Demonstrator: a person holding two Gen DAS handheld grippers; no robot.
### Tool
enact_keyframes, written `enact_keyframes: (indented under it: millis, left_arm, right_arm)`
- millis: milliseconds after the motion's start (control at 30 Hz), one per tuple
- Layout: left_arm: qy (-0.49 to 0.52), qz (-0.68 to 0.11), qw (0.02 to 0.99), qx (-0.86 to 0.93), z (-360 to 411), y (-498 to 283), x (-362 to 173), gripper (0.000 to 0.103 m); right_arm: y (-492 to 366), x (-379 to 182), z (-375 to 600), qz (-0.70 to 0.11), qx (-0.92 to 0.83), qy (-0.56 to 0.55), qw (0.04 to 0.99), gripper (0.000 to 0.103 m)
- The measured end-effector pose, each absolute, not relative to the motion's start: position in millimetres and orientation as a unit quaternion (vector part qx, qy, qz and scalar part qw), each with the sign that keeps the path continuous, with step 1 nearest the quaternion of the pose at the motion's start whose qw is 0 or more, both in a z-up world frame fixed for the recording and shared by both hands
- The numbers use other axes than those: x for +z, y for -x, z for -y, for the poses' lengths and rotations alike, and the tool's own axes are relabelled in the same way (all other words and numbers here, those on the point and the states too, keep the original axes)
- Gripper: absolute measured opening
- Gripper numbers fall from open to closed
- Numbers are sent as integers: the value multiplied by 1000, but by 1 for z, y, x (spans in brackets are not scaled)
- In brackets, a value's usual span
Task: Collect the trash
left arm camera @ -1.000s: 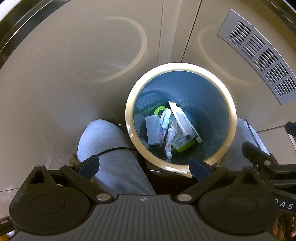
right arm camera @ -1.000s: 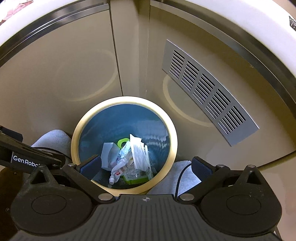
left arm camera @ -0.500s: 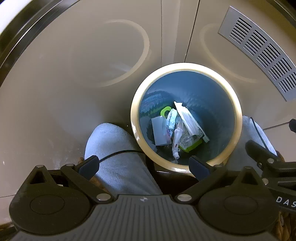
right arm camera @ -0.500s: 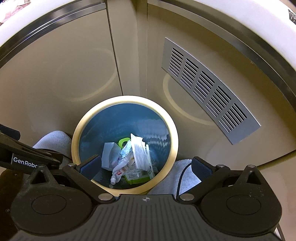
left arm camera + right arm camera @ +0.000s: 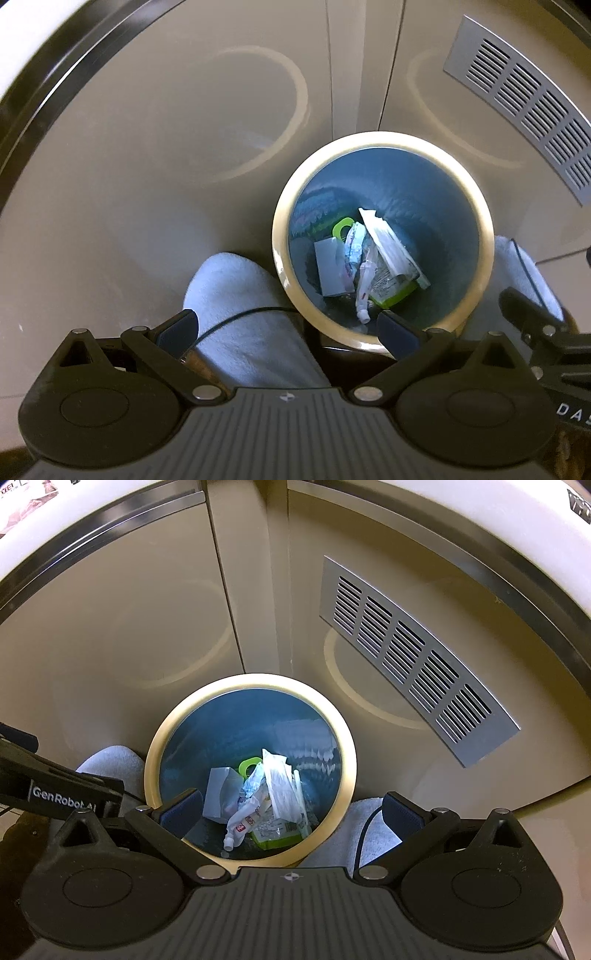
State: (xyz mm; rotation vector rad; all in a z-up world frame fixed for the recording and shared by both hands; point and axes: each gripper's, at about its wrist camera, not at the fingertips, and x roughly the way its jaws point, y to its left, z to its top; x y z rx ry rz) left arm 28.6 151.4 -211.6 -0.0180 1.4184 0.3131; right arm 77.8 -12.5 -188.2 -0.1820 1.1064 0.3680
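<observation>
Below both grippers, trash (image 5: 264, 805) sits heaped at the bottom of a round bin (image 5: 343, 746), blue inside with a pale yellow rim: a squashed tube, white wrappers, a grey card, a green-edged packet. The tube's long axis runs roughly toward the cameras, cap nearest.

The bin stands on the floor between the person's grey-trousered knees (image 5: 240, 295), close against beige cabinet doors (image 5: 110, 635).

Right gripper (image 5: 291, 810): jaws spread wide, nothing held, centred over the bin mouth, so probably the nearer one. Left gripper (image 5: 288, 328): also spread and empty, offset to the left, with only its right finger over the rim.

Room for moving: free above the bin; the rim, the knees on either side and the doors behind hem it in.
</observation>
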Motion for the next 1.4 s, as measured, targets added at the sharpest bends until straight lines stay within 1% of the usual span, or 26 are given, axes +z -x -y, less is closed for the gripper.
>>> enact_keyframes:
  millis: [167,567,1400]
  left_arm:
    - [23,-654,741,149,-157,-29,-213,103]
    - [-9,-650,745,146,-148,-29,-210,103]
    - [0,-649,749,135,-150,-28,-205,103]
  right_arm:
    - [-77,-187,12,-521,176,85,831,103]
    - [-77,-185,12,-520,171,89,832,103]
    - [-75,-185,9,-516,165,89,836,103]
